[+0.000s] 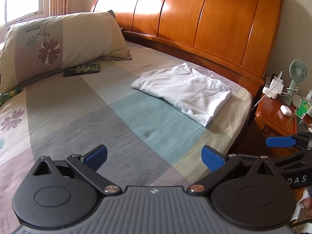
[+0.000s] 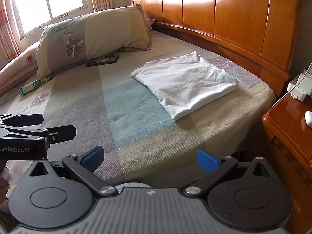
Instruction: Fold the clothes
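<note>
A white garment lies folded into a flat rectangle on the bed, close to the wooden headboard. My left gripper hovers open over the striped bedsheet, well short of the garment, with nothing between its blue pads. My right gripper is also open and empty, held back near the bed's front edge. In the left wrist view the right gripper's blue fingertip shows at the far right. In the right wrist view the left gripper's black fingers show at the left edge.
A flowered pillow leans at the far left, with a dark phone in front of it and a small green bottle beside it. The wooden nightstand on the right holds chargers and a fan.
</note>
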